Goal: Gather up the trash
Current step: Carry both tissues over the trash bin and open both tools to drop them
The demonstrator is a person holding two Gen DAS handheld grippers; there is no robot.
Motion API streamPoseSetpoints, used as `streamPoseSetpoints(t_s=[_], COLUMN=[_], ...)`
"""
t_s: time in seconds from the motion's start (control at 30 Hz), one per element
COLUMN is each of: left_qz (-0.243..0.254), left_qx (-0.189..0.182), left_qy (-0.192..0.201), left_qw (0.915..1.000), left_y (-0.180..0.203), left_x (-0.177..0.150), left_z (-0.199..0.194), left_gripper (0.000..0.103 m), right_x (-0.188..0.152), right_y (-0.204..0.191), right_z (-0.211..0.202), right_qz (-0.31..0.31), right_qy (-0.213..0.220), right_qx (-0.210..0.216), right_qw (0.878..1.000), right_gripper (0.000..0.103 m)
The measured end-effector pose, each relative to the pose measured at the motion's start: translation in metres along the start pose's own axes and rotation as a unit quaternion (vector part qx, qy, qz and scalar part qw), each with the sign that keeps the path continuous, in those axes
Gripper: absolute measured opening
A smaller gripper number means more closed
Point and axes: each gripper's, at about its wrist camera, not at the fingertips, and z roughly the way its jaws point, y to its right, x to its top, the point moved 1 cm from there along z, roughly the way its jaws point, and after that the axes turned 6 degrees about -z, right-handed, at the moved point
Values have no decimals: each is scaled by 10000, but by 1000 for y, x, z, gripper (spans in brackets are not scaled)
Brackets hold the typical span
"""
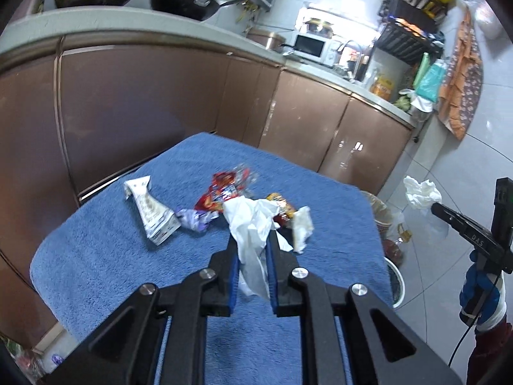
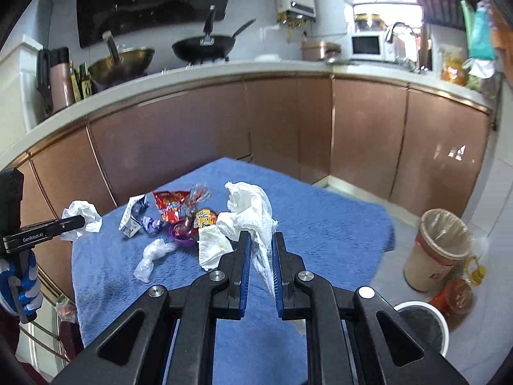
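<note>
My left gripper (image 1: pixel 251 240) is shut on a crumpled white tissue (image 1: pixel 248 224), held above the blue towel (image 1: pixel 128 256); it also shows in the right wrist view (image 2: pixel 80 221) with its tissue (image 2: pixel 85 213). My right gripper (image 2: pixel 261 240) is shut on another white tissue (image 2: pixel 253 205); it shows in the left wrist view (image 1: pixel 433 207) with its tissue (image 1: pixel 420 192) over the floor. On the towel (image 2: pixel 320 224) lie a small carton (image 1: pixel 154 211), a red snack wrapper (image 1: pixel 224 189), a purple wrapper (image 1: pixel 195 219), a stained napkin (image 2: pixel 211 247) and a clear plastic twist (image 2: pixel 152 255).
A tan lined bin (image 2: pixel 439 247) stands on the floor right of the towel, with a white-rimmed bin (image 2: pixel 420 324) and an oil bottle (image 2: pixel 461 292) beside it. Brown kitchen cabinets (image 2: pixel 224 134) run behind, with pans (image 2: pixel 202 46) and a microwave (image 2: pixel 365 45) on the counter.
</note>
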Motion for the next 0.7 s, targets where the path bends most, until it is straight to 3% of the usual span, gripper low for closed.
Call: streamPoseSetpoints(t_s=[0.17,0.37,0.5,0.7], left_qz=[428,931,1320,1886], left_qx=[-263,-770,-1126,-1533], left_qy=[10,-301,-655,-1258], left_qw=[9987,9922,9827,9618], left_y=[45,114,167,249], left_x=[4,4,-4,-27], left_z=[-3,20,48,104], left_gripper=[14,14,14,14], right_x=[-8,-28,-47,-78], right_y=[17,52,81,126], right_z=[-42,-73,-80,-73], right_qz=[172,520,805,1224], right_qy=[267,393,349,125], right_qx=[-257,-621,-889,-1246], right_qw=[9992,9959,9922,9845], right_gripper=[13,13,13,13])
